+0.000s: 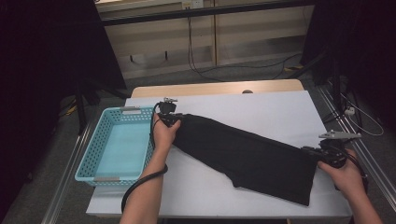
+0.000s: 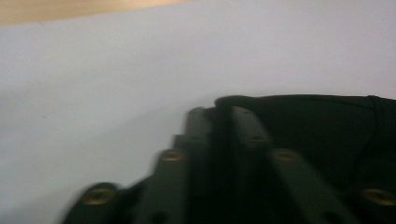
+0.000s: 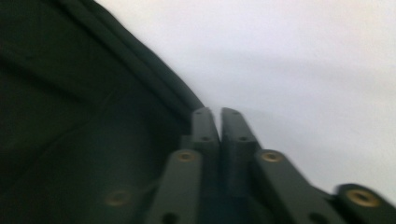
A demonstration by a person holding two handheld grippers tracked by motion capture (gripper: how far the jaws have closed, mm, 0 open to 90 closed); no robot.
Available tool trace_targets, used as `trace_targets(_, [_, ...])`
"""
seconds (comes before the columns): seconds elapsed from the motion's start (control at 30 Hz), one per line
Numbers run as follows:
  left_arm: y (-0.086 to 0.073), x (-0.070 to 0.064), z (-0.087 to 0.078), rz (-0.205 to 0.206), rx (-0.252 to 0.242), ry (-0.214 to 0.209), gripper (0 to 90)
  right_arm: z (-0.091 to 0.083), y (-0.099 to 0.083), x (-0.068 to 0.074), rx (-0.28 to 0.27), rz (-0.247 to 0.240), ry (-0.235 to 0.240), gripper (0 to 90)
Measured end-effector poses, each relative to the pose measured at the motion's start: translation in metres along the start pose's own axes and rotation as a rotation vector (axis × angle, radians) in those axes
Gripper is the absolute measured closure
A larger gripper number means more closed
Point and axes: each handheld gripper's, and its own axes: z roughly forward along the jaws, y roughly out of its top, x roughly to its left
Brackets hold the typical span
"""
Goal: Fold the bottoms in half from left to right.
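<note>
A black garment [image 1: 247, 156] lies stretched slantwise across the white table cover [image 1: 261, 107]. My left gripper [image 1: 170, 117] is at its far left end. In the left gripper view my left gripper [image 2: 223, 112] has its jaws shut on the dark hem of the garment [image 2: 327, 126], which runs off to the right. My right gripper [image 1: 326, 154] is at the garment's near right end. In the right gripper view my right gripper [image 3: 218, 113] has its jaws pressed together where the edge of the garment [image 3: 84, 140] meets them.
A turquoise perforated basket [image 1: 88, 156] stands empty at the table's left edge, just left of my left hand. White cover lies bare behind and in front of the garment. A strip of wooden tabletop [image 1: 215, 87] shows at the far edge.
</note>
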Motion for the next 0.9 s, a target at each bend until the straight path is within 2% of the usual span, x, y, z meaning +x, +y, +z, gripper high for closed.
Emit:
trace_targets(0.03, [0.0,0.001,0.0,-0.01,0.01,-0.003,51.7,0.001,0.001,0.003,-0.002,-0.012,-0.011,67.6])
trace_targets(0.07, [0.0,0.003,-0.002,-0.018,0.009,-0.003,44.1,0.002,0.003,0.007,-0.007,-0.014,-0.019,63.2])
trace_targets(0.13, [0.001,0.005,-0.006,-0.024,-0.006,0.014,36.3,0.003,0.005,0.013,-0.022,-0.016,-0.024,50.9])
trace_targets(0.23, [-0.002,0.007,-0.01,-0.023,0.034,-0.002,25.2,0.005,0.007,0.022,-0.029,-0.012,-0.024,39.0])
trace_targets(0.3, [-0.005,0.008,-0.011,-0.01,0.05,0.0,23.0,0.005,0.007,0.029,-0.034,-0.017,-0.012,33.4])
trace_targets(0.37, [-0.007,0.009,-0.013,-0.015,0.063,-0.008,20.3,0.006,0.007,0.036,-0.036,-0.026,0.01,31.3])
trace_targets(0.57, [-0.012,0.007,-0.015,0.012,0.091,-0.027,16.7,0.007,0.011,0.055,-0.058,-0.037,0.079,24.0])
trace_targets(0.7, [-0.013,0.005,-0.013,0.031,0.112,-0.027,15.1,0.009,0.012,0.067,-0.061,-0.052,0.119,22.4])
trace_targets(0.9, [-0.016,0.003,-0.007,0.04,0.126,-0.015,13.9,0.012,0.011,0.076,-0.054,-0.089,0.142,21.3])
